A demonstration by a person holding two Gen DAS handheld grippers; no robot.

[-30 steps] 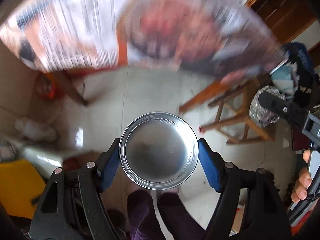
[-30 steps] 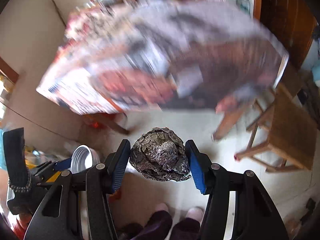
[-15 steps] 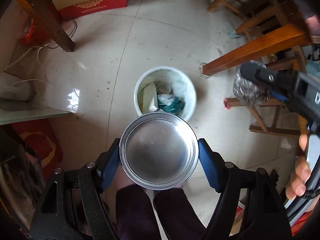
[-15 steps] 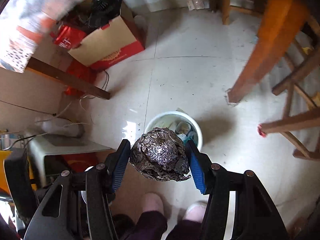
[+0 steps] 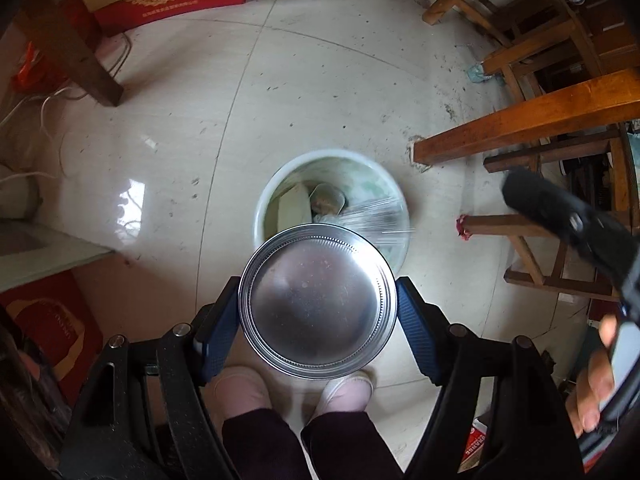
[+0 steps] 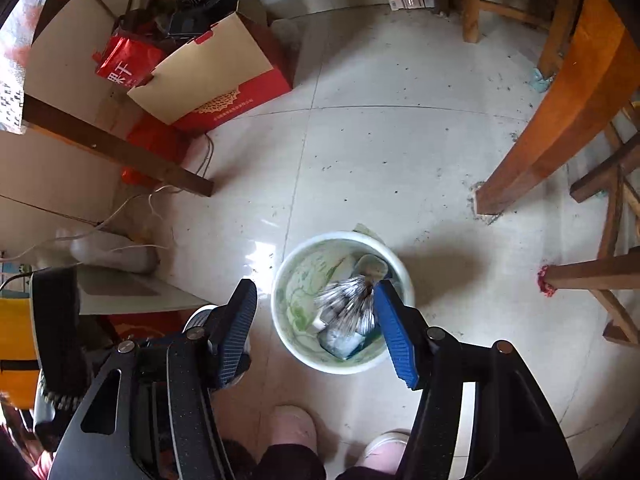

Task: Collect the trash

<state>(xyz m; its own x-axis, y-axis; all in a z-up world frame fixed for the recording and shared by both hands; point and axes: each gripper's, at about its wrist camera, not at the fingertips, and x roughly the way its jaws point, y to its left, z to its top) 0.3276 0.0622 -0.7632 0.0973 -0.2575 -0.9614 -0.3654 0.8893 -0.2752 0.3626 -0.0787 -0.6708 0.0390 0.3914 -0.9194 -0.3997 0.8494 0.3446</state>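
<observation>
The can (image 5: pixel 318 306) is plain silver with a dull grey base. The left claw (image 5: pixel 316 320) and right claw (image 6: pixel 316 332) both have black frames and ribbed blue pads. The bin (image 6: pixel 404 276) is white with green marbling inside. The floor (image 6: pixel 380 160) is cream tile, speckled dark. The box (image 6: pixel 212 80) is tan and red with a gold lace motif. The slippers (image 5: pixel 240 392) are pink.

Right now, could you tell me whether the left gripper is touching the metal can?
Touching. In the left wrist view, the left gripper has both blue pads pressed against opposite sides of the metal can, with no gap showing.

Home: tiled floor (image 6: pixel 380 152), wooden chairs (image 5: pixel 560 240).
</observation>
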